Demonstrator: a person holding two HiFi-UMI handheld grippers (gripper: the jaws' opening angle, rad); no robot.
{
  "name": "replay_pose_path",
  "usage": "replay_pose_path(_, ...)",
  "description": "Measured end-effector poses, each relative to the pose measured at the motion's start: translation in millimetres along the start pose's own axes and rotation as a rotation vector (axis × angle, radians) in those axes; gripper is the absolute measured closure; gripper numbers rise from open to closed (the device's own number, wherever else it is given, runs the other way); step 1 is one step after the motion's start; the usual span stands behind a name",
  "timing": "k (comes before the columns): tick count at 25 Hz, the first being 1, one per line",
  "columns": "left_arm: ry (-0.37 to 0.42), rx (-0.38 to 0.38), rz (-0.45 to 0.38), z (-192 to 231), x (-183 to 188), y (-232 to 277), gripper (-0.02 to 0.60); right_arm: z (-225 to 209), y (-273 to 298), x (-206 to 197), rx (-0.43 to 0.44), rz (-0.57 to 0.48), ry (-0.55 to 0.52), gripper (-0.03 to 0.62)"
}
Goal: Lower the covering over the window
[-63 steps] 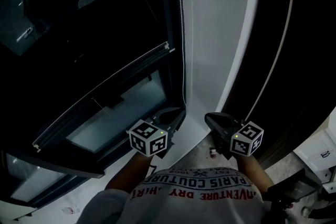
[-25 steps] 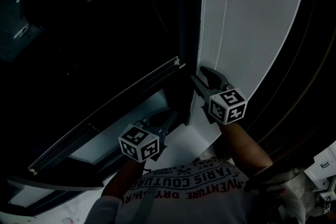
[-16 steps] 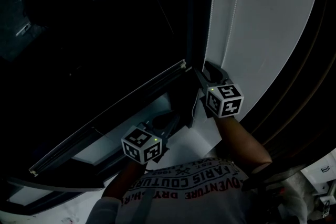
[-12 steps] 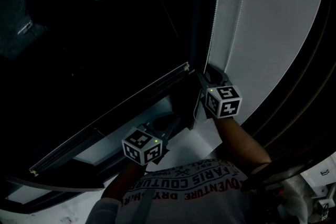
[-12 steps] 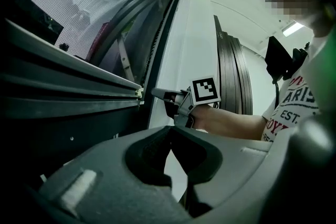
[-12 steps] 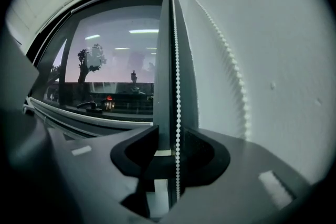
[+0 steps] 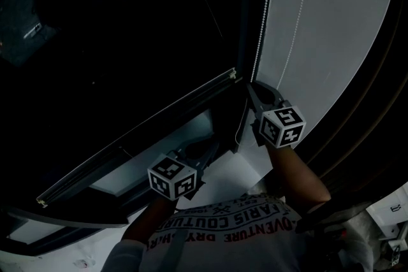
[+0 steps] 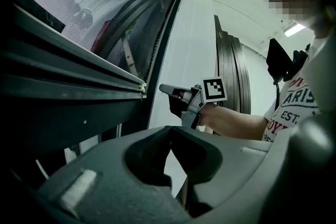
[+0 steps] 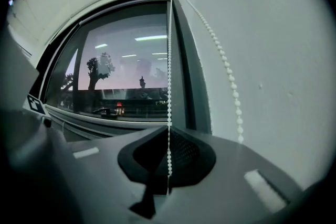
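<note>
right gripper view: the right gripper [image 9: 168, 136] has just been closing its jaws and now pinches one strand of the bead chain [image 9: 168, 60], which runs straight up from between the fingers. the other strand [image 9: 227, 71] hangs free just right of them, and the window [image 9: 126, 76] lies beyond and to their left. the left gripper [image 8: 170, 139] is pressed together on nothing. the risks i see: the small beads could slip through the pads under a pull, or this strand could raise the covering rather than lower it.
</note>
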State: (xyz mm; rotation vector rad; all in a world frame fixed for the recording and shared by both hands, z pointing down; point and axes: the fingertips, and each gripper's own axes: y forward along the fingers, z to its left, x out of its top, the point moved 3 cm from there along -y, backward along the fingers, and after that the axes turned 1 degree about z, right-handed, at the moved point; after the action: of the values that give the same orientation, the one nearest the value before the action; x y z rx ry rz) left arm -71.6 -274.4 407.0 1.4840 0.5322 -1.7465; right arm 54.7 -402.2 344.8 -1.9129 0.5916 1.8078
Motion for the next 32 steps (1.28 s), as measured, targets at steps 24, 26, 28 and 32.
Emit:
replay_pose_path(24,-0.002,-0.169,0.01,-62.1,-18.8,16.2,0.58,45.5,-112.2,-1.6,0.182,0.084,-0.05,0.588)
replay_pose_path(26,0.006,-0.193,-0.011,-68.0,-14.7,16.9,0.58,47.9,-114.7,-19.6,0.185,0.16,-0.073,0.589)
replay_pose_path(28,0.022,-0.207,-0.028,-74.3,-10.9,15.3,0.58,51.1,-119.6,-46.0,0.191,0.224,-0.057,0.589)
replay_pose_path(32,0.035,-0.215,-0.033,-81.1,-11.0,11.3,0.58,54.2,-131.6,-81.1,0.19,0.262,0.002,0.588)
